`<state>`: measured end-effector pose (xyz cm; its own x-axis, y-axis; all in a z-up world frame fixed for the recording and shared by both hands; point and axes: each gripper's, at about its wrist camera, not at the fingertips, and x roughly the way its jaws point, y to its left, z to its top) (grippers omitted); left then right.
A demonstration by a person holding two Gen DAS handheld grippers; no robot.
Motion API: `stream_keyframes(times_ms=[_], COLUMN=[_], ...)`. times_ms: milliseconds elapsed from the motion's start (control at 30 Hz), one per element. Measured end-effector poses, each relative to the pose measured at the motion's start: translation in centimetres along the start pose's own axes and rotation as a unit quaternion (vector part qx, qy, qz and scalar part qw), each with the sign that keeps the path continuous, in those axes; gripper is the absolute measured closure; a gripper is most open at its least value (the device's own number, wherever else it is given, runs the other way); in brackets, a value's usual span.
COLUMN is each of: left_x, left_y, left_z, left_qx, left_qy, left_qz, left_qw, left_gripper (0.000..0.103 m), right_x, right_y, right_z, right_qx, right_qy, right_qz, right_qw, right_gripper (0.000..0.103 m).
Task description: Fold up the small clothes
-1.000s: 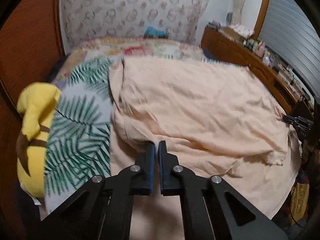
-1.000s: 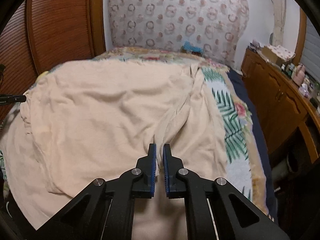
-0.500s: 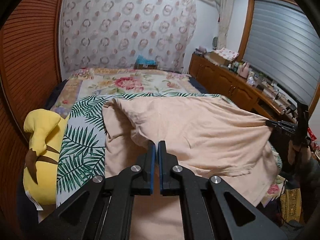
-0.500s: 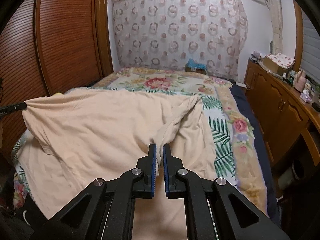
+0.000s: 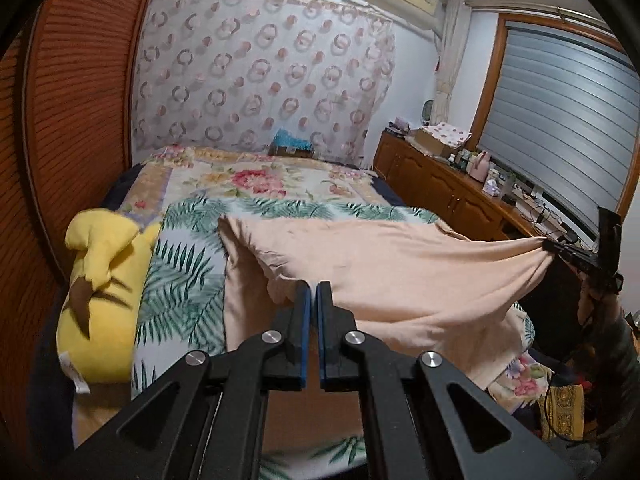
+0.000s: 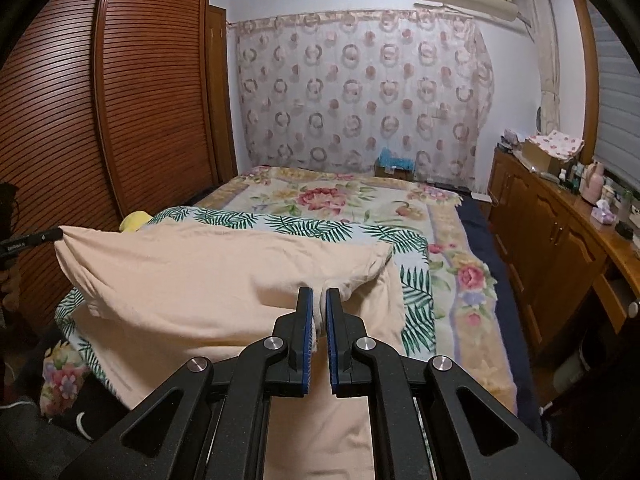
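A peach garment (image 5: 400,264) hangs stretched above the bed, its lower part still draped on the bedspread. My left gripper (image 5: 313,286) is shut on one edge of it. In the right wrist view the same garment (image 6: 192,276) spans to the left, and my right gripper (image 6: 319,294) is shut on its other edge, cloth bunched between the blue pads. Each gripper shows in the other's view: the right gripper (image 5: 560,249) at the far right, the left gripper (image 6: 36,238) at the far left, both pinching a raised corner.
The bed (image 6: 348,196) carries a floral and palm-leaf spread. A yellow plush toy (image 5: 100,280) lies along its left side by the slatted wooden wardrobe (image 6: 80,120). A wooden sideboard (image 6: 560,232) with bottles and boxes runs along the right wall. A patterned curtain (image 6: 360,96) hangs behind.
Both grippers have risen and drawn back with the garment in them. Its held edge has lifted off the bed and pulled taut between them, and more of the room has come into view.
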<state>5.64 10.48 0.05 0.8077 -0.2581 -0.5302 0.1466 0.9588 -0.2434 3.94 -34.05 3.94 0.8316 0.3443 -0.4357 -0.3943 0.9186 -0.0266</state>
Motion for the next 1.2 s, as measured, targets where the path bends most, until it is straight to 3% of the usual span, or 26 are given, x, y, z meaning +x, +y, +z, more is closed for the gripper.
stream_keyframes(times_ms=[167, 333, 433, 533, 600, 667, 700, 733, 867, 1033, 1200], left_x=[2.3, 5.9, 5.8, 5.4, 5.0, 4.6, 4.4, 4.3, 4.3, 5.2, 6.0], left_y=[1.8, 2.8, 2.7, 2.6, 2.5, 2.6, 2.8, 2.9, 3.7, 3.8, 3.2], left_z=[-3.3, -6.8, -7.4, -7.3, -7.2, -7.1, -7.1, -7.0, -7.0, -7.3, -7.6], left_qx=[-0.018, -0.025, -0.021, -0.02, -0.019, -0.019, -0.021, -0.023, -0.031, -0.037, -0.028], left_qy=[0.047, 0.109, 0.111, 0.11, 0.107, 0.101, 0.098, 0.094, 0.091, 0.1, 0.11], left_qz=[0.029, 0.05, 0.059, 0.058, 0.064, 0.068, 0.067, 0.068, 0.076, 0.076, 0.08], left_qw=[0.9983, 0.9925, 0.9919, 0.9921, 0.992, 0.9924, 0.9927, 0.993, 0.9924, 0.9914, 0.9903], left_gripper=[0.099, 0.099, 0.098, 0.091, 0.084, 0.074, 0.07, 0.057, 0.038, 0.037, 0.036], right_x=[1.0, 6.1, 8.0, 8.7, 8.7, 7.5, 7.1, 6.9, 6.2, 6.0, 5.7], right_y=[-0.6, -1.7, -2.2, -2.5, -2.4, -2.0, -2.0, -2.1, -1.3, -0.6, 1.3], right_z=[-2.7, -6.7, -7.8, -7.9, -7.7, -7.6, -7.6, -7.5, -8.3, -9.0, -9.1], right_qx=[0.006, 0.024, 0.039, 0.042, 0.041, 0.046, 0.051, 0.06, 0.067, 0.061, 0.055], right_qy=[0.042, 0.112, 0.131, 0.133, 0.13, 0.123, 0.118, 0.112, 0.103, 0.098, 0.09], right_qz=[-0.012, -0.029, -0.031, -0.033, -0.045, -0.056, -0.055, -0.05, -0.033, -0.025, 0.027], right_qw=[0.999, 0.993, 0.99, 0.99, 0.99, 0.99, 0.99, 0.991, 0.992, 0.993, 0.994], right_gripper=[0.097, 0.097, 0.097, 0.094, 0.073, 0.064, 0.064, 0.064, 0.063, 0.063, 0.063])
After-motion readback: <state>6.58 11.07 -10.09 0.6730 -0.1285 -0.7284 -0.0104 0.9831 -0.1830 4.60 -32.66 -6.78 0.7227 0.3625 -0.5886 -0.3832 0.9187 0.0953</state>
